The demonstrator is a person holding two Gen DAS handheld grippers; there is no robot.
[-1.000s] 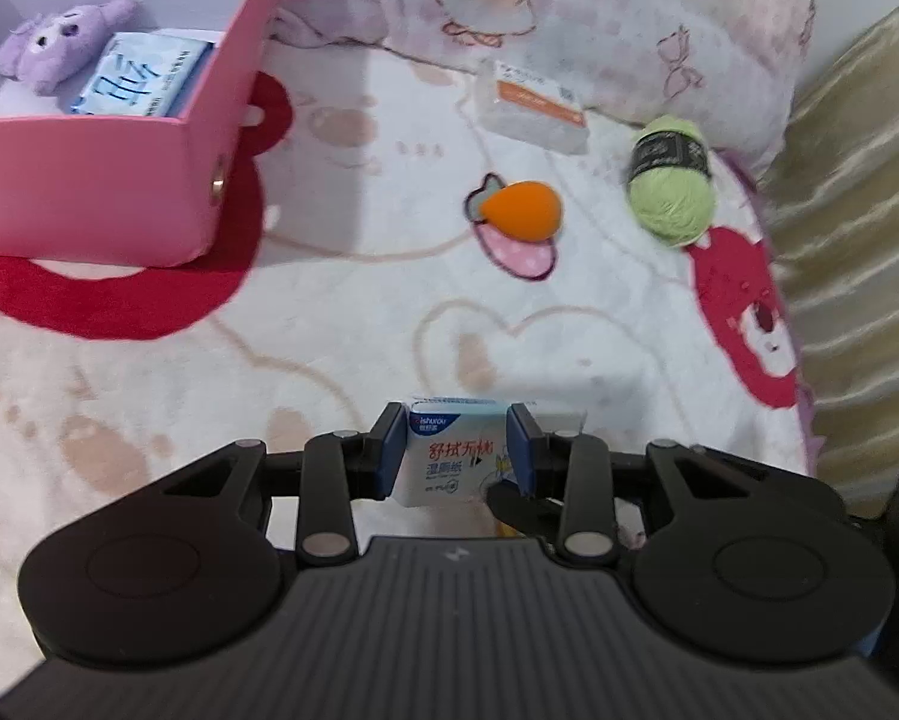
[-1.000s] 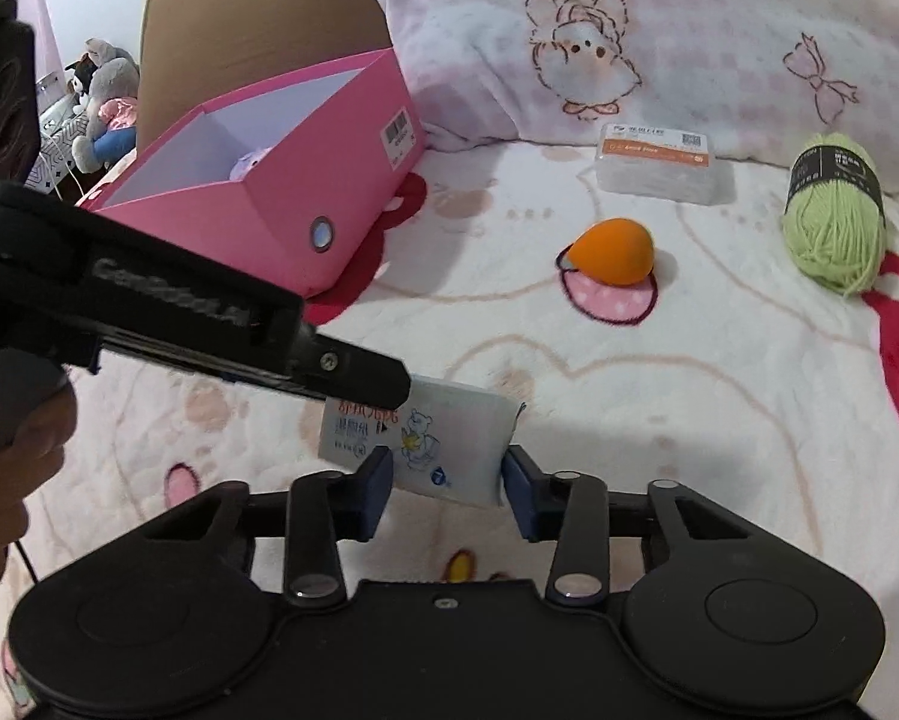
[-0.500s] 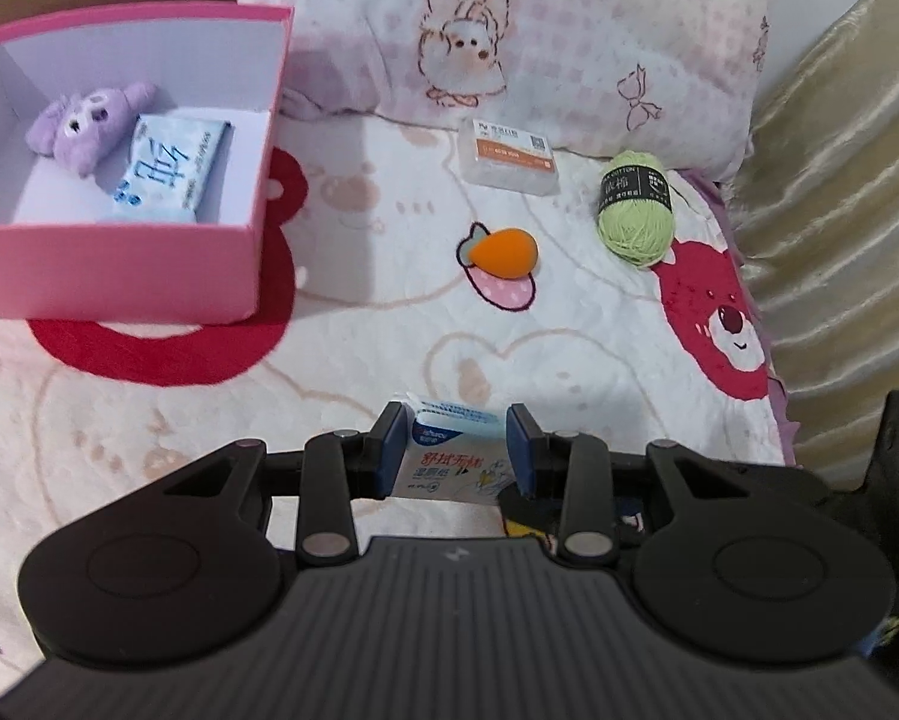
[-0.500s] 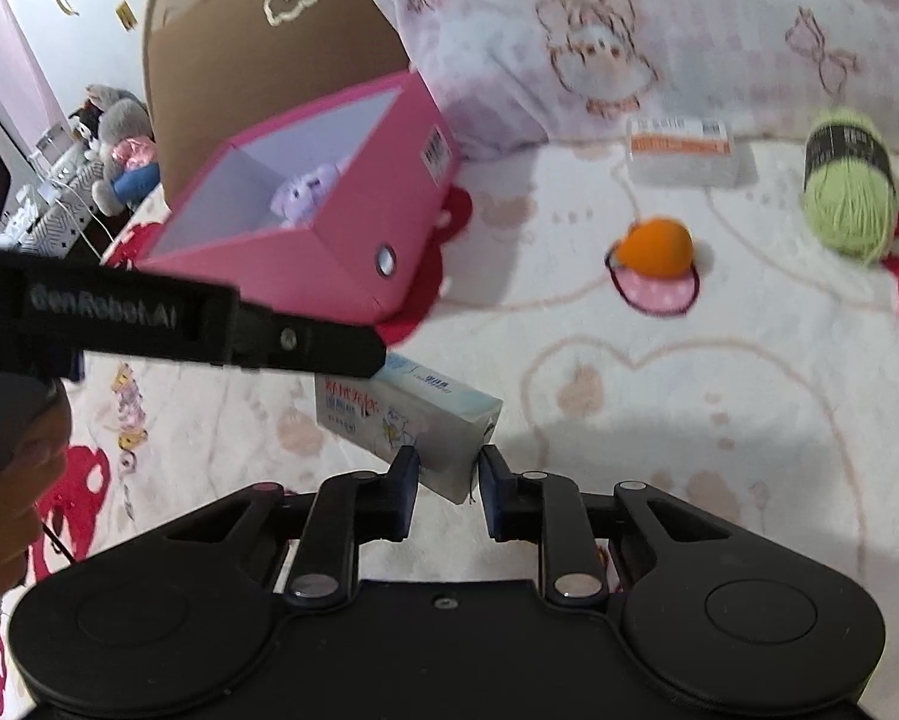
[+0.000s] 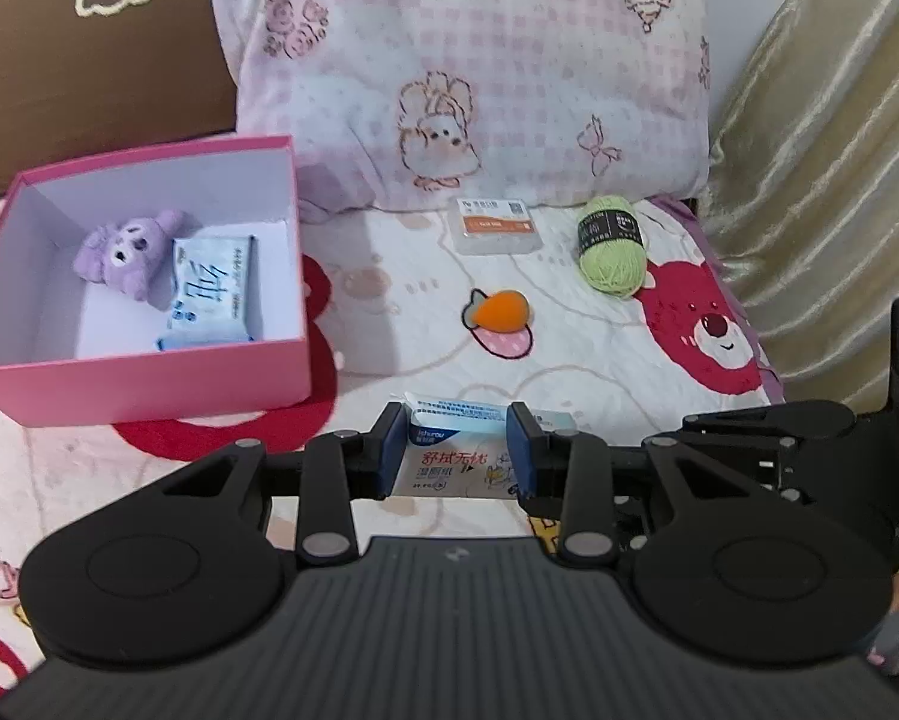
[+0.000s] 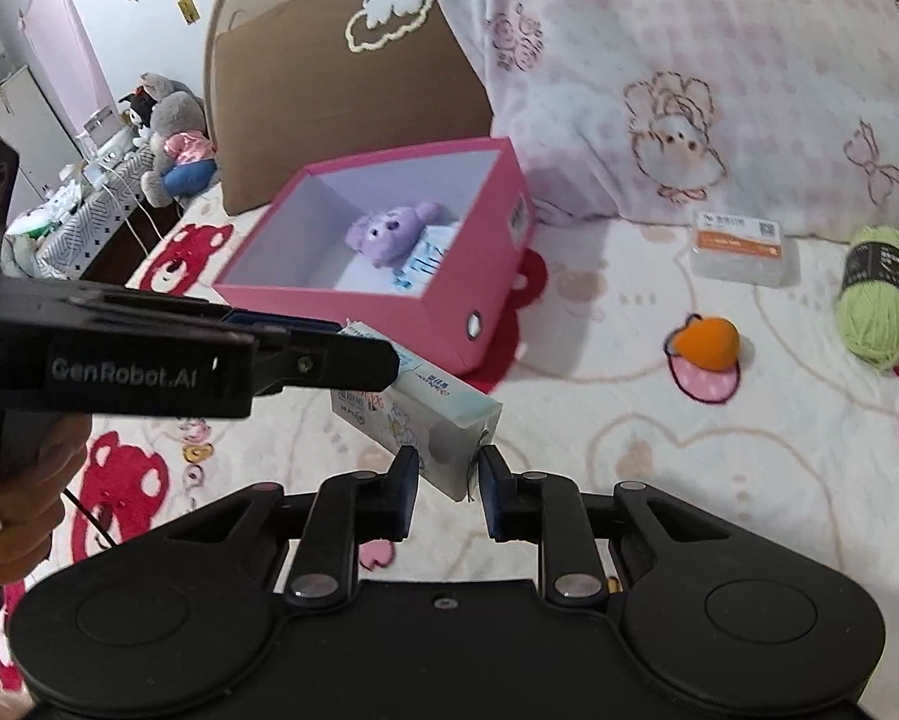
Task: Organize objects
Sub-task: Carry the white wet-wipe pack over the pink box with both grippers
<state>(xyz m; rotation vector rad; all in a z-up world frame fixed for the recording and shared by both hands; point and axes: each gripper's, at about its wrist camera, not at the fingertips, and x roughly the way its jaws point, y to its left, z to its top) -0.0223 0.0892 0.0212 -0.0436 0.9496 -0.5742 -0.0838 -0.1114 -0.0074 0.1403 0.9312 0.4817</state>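
A: Pink box [image 5: 149, 387] on the left already holds a purple plush [image 5: 126, 252] and a tissue pack [image 5: 212, 288]. What's left?

B: Clear case [image 5: 497, 234], orange toy [image 5: 503, 311] and green yarn [image 5: 610, 252] lie on the blanket [image 5: 425, 330], far right.

A: And the wipes pack [image 5: 458, 453]?

B: Lifted near the box, left gripper [image 5: 456, 450] clamps its middle; right gripper [image 6: 447, 477] pinches its right end.

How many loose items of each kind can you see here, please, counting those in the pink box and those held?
Tissue packs: 2
Plush toy: 1
Yarn ball: 1
Orange sponge: 1
Clear case: 1
Total: 6
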